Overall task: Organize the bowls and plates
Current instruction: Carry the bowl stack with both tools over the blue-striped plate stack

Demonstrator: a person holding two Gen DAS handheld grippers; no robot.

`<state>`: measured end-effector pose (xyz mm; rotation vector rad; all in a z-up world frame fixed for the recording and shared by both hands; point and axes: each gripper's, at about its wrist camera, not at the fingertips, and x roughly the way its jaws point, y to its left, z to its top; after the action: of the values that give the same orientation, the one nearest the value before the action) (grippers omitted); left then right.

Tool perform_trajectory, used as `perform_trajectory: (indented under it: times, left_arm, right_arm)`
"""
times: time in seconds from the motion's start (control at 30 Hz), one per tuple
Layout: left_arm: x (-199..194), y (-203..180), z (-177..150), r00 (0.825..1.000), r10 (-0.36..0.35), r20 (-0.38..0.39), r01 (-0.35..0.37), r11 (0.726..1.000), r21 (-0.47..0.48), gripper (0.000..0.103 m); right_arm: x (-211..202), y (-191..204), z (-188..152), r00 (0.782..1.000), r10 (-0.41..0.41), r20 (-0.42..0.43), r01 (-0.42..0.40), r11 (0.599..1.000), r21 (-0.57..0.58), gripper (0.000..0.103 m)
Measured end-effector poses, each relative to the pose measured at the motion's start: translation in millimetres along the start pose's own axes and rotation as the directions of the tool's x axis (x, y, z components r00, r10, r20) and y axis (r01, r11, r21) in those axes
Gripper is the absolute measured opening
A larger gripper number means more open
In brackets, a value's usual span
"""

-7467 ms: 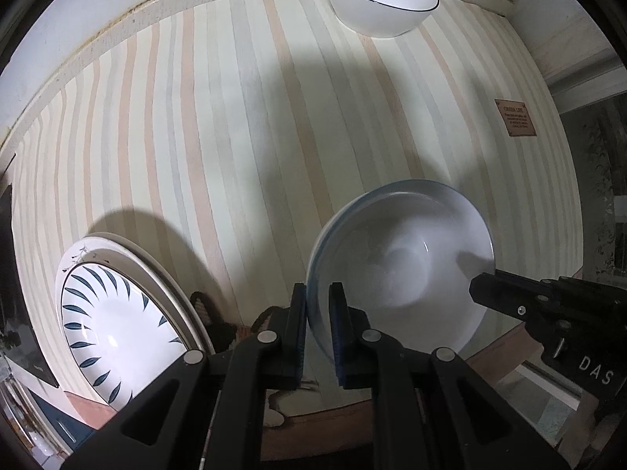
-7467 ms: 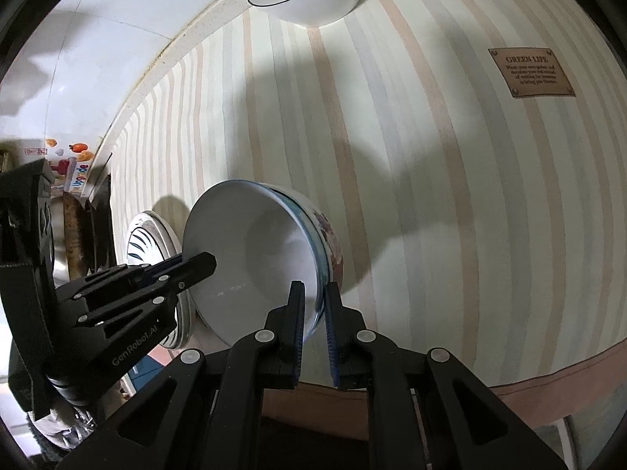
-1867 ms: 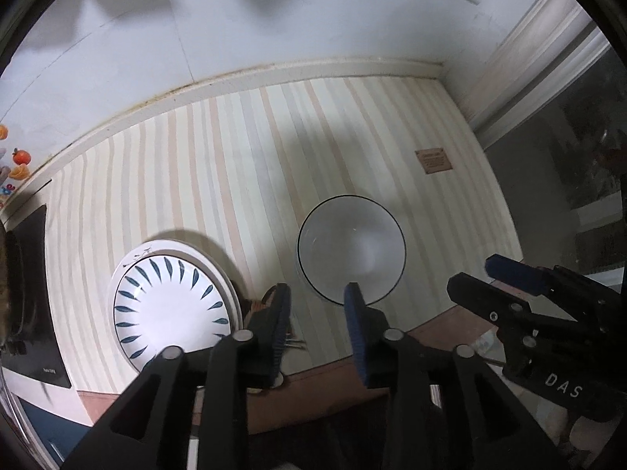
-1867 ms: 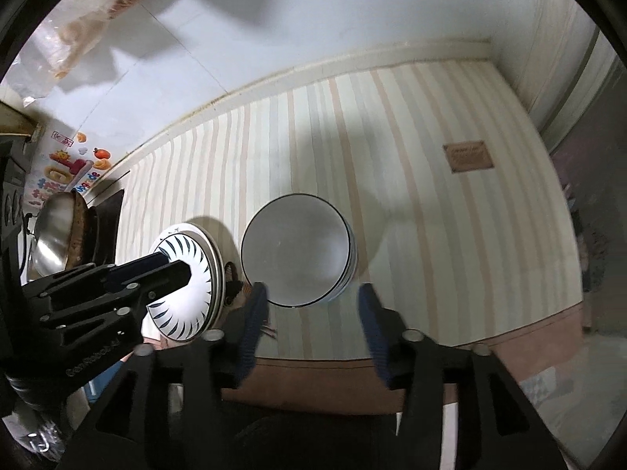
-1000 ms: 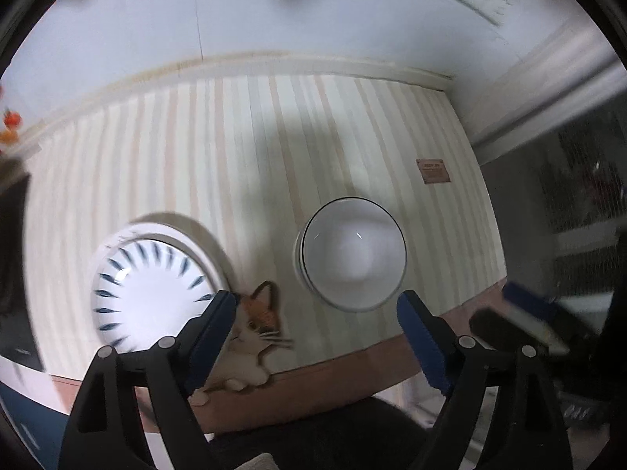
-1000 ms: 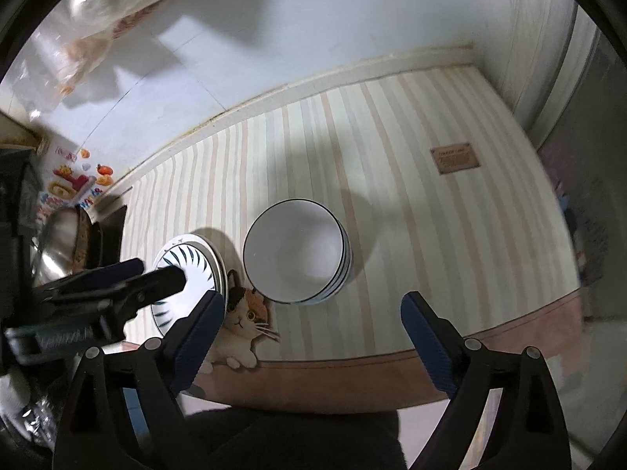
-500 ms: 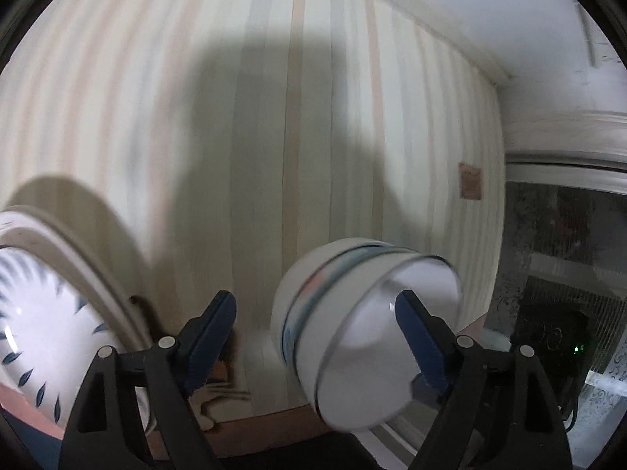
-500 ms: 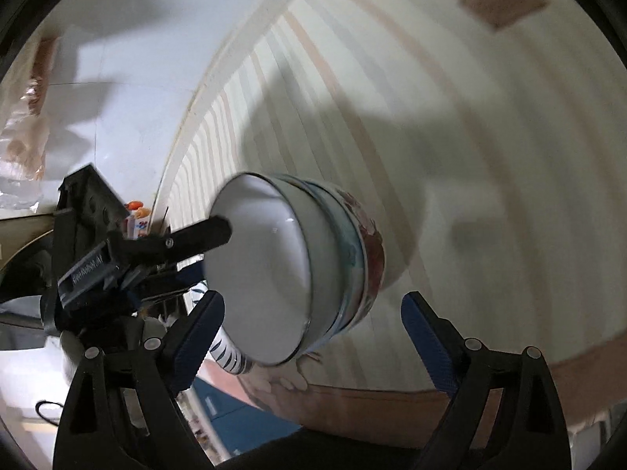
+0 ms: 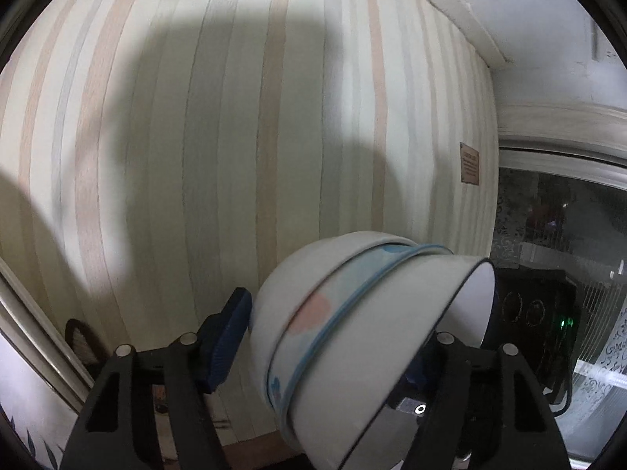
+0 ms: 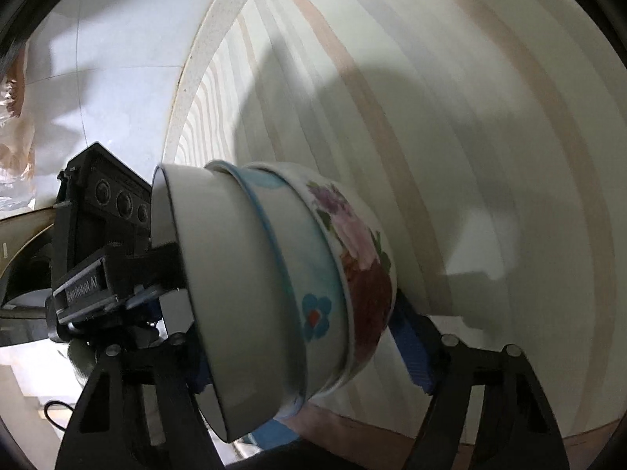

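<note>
A stack of three nested bowls [image 9: 352,333] stands on the striped tablecloth [image 9: 274,117]: a flowered one lowest, a blue-rimmed one, and a white black-rimmed one on top. My left gripper [image 9: 333,348] straddles one side of the stack's wall and its jaws are closing. Its outer pad [image 9: 227,337] is right beside the lowest bowl; the inner finger is hidden behind the rim. In the right wrist view my right gripper [image 10: 303,356] straddles the opposite side of the bowl stack [image 10: 274,293], jaws closing. Its outer pad [image 10: 411,348] is at the flowered bowl, and the left gripper [image 10: 90,274] faces it.
The rim of a white plate with blue leaves [image 9: 35,333] curves along the lower left, with a cat figure's ear [image 9: 80,338] beside it. A small brown label [image 9: 469,162] lies on the cloth at the right. The white wall [image 10: 117,39] borders the table.
Both grippers have come down from high above the table to the bowl stack. Their wide jaws have narrowed around the stack's wall, one from each side.
</note>
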<state>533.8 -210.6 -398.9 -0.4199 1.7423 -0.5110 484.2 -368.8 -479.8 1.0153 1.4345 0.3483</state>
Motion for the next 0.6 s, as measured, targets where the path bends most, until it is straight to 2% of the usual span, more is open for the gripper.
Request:
perform_trajectory:
  times: [0.13,0.27,0.6]
  left_arm:
    - [-2.7,-3.3,-5.4,0.999,0.008,0.048,-0.01,0.999,0.039,0.066]
    - [-2.0,-6.7,-9.1,0.997,0.012,0.075,-0.017,0.998,0.063,0.066]
    - [-16.7,-5.0,-15.4,0.992,-0.008,0.124,0.001,0.999,0.052,0.067]
  right_arm:
    - [-2.7,2.3,1.5,0.999,-0.038,0.021,0.039,0.999,-0.038,0.063]
    - [-5.7,5.7,2.9,0.998,-0.052,0.031,0.054,0.996,-0.068,0.063]
    - [-13.6,24.4,5.9,0.995,-0.081,0.052,0.088,0.984,-0.155,0.063]
